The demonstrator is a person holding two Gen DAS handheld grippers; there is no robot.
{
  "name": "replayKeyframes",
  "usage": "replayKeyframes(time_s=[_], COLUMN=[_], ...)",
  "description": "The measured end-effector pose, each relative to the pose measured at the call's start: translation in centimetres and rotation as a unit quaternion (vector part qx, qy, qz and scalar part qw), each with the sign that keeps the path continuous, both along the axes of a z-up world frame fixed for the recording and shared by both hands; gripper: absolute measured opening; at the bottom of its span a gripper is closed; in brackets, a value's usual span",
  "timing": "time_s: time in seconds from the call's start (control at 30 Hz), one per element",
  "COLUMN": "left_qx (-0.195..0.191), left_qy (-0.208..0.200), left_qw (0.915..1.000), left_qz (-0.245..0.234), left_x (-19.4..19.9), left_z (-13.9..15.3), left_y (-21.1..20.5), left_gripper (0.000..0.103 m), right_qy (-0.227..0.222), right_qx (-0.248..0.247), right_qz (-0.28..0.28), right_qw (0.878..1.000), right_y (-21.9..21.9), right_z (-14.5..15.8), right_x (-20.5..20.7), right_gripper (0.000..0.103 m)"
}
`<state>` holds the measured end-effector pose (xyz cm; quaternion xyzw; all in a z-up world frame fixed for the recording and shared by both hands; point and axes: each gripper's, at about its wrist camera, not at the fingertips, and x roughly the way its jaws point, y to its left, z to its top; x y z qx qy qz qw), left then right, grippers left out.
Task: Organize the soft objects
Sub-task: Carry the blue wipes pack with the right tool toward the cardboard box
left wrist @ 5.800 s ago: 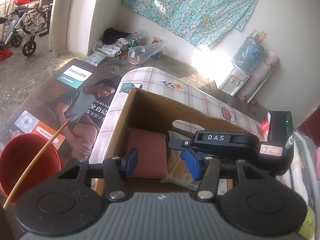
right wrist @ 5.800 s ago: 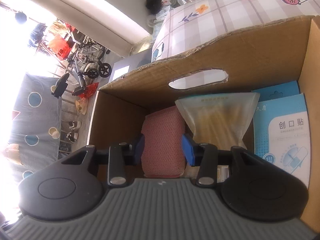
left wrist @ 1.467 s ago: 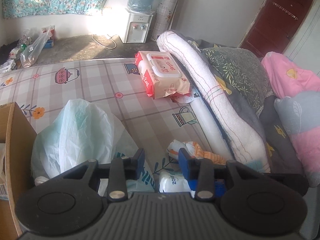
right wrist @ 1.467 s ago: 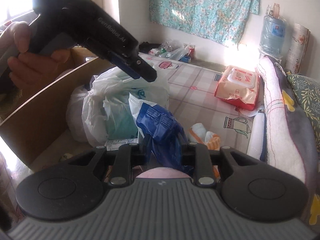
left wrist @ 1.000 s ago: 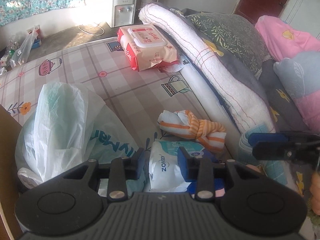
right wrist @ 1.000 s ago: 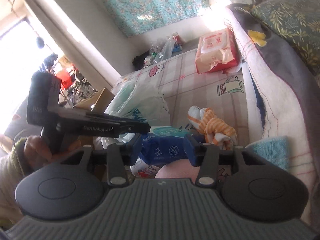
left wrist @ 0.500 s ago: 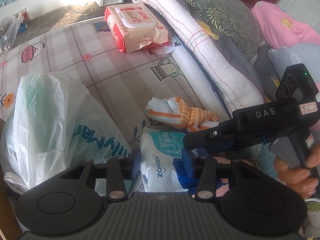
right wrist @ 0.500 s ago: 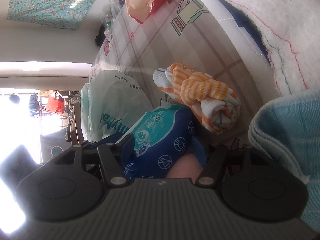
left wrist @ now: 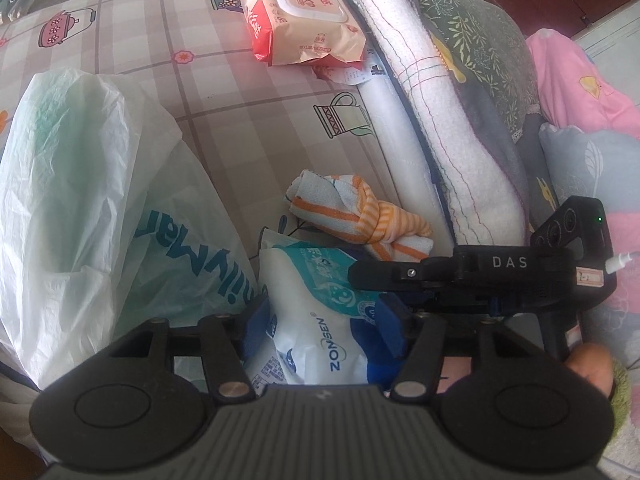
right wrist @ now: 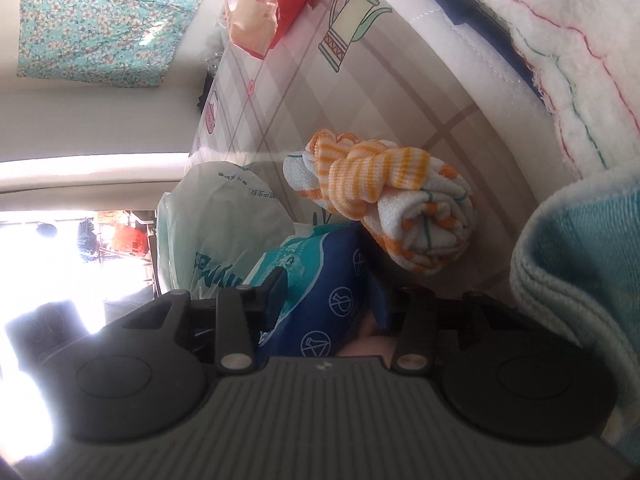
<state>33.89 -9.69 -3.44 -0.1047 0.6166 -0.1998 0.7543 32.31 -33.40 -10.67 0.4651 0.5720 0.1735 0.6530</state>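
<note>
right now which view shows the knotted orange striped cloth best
The right wrist view: the knotted orange striped cloth sits near centre, large and unobstructed. The left wrist view shows it smaller, its lower end partly behind the right gripper.

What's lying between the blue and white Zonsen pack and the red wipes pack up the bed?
In the left wrist view, the knotted orange-striped cloth lies just past the Zonsen pack; beyond it only bare checked sheet runs to the red wipes pack.

From the left wrist view, bare checked sheet lies open toward 12 o'clock. A white plastic bag blocks 9 to 10 o'clock, the knotted orange-striped cloth sits at 1, rolled white blanket walls 2 o'clock, wet-wipes pack beyond.
</note>
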Motion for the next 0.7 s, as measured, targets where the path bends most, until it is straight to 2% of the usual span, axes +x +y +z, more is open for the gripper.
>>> replayKeyframes(time_s=[0.27, 0.43, 0.7], left_qx=[-0.001, 0.000, 0.003], left_qy=[-0.026, -0.054, -0.093], left_qw=[0.9997, 0.9985, 0.9953], left_qz=[0.003, 0.011, 0.027], left_x=[-1.5, -3.0, -6.0], left_z=[1.9, 3.7, 6.4], left_y=[0.1, 0.7, 2.6], left_gripper=[0.051, 0.047, 0.045], right_qy=[-0.033, -0.072, -0.136], right_qx=[0.013, 0.023, 0.005], right_qz=[-0.026, -0.042, -0.055], right_qw=[0.999, 0.996, 0.989], right_y=[-0.1, 0.4, 2.4], right_z=[1.5, 4.3, 8.9], right_x=[-1.3, -1.8, -3.6], right_gripper=[0.038, 0.036, 0.035])
